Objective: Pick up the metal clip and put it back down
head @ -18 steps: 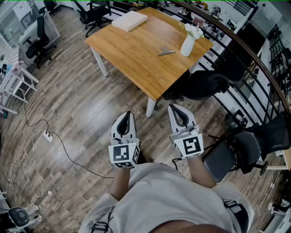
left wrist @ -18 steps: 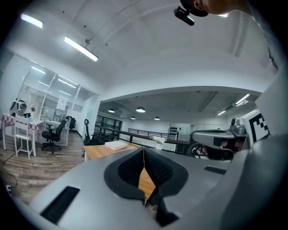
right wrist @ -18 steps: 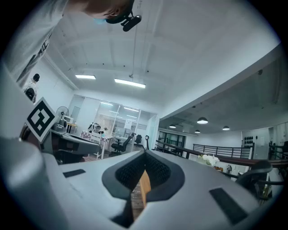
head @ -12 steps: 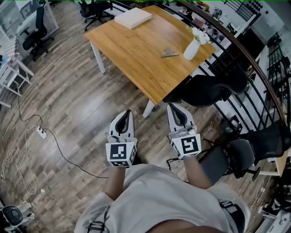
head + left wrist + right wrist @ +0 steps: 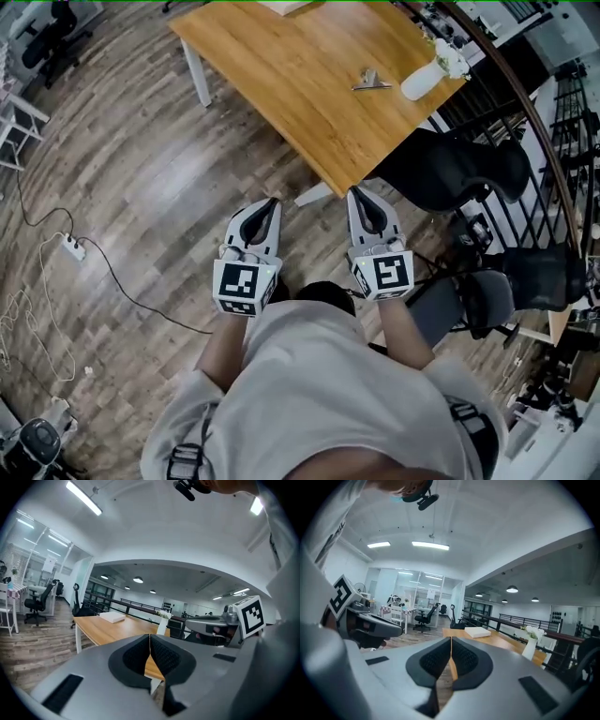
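Note:
The metal clip lies on the wooden table far ahead of me, close to a white vase. Both grippers are held near my chest, over the floor and well short of the table. My left gripper is shut with nothing between its jaws; in the left gripper view its tips meet in a thin seam. My right gripper is shut and empty too, and its jaw tips touch. The clip does not show in either gripper view.
A black office chair stands at the table's near right corner, with a second chair by my right arm. A railing runs along the right. A power strip and cable lie on the floor at left. A white box rests on the table.
I have stepped toward the table, so it sits higher and closer in the head view. Both grippers keep their pose beside each other and stay shut.

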Available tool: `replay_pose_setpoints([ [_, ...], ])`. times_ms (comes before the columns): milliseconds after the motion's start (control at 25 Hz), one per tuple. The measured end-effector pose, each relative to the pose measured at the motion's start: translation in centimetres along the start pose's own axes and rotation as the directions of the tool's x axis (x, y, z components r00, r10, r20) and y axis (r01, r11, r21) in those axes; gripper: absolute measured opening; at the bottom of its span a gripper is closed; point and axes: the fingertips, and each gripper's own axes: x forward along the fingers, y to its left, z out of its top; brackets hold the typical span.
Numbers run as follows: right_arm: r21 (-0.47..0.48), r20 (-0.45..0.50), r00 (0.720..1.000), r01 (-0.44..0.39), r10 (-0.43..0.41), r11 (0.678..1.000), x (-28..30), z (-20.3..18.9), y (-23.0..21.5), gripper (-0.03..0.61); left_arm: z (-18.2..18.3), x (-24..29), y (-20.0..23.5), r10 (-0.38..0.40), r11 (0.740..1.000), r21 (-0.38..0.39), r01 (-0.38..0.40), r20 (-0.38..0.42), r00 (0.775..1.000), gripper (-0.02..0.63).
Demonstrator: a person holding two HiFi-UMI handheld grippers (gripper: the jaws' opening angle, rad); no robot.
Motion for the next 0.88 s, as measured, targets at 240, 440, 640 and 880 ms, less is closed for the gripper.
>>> replay_pose_setpoints([
  [240,0.096,-0.041,0.999,-0.018,0.022,0.995,2.6,-0.7,-0.8,0.028,0.5,2.9,1.2,-0.041,0.999,-0.011,0.041,-0.054,0.998,0.025],
  [440,0.124,-0.061,0.998,-0.007,0.015,0.992,5.4,-3.3,-3.9,0.028,-0.5,6.2,2.2,-0.036,0.999,-0.009,0.035,-0.09,0.995,0.025],
  [640,0.157,-0.06,0.998,-0.018,0.028,0.987,10.7,-2.4,-6.1,0.028,1.5,10.4,4.8,-0.037,0.999,0.005,0.038,-0.132,0.99,0.025],
  [880,0.181,-0.072,0.997,-0.01,0.023,0.983,16.5,-3.7,-10.7,0.028,2.6,18.6,6.1,-0.105,0.993,0.044,0.114,-0.175,0.979,0.025],
])
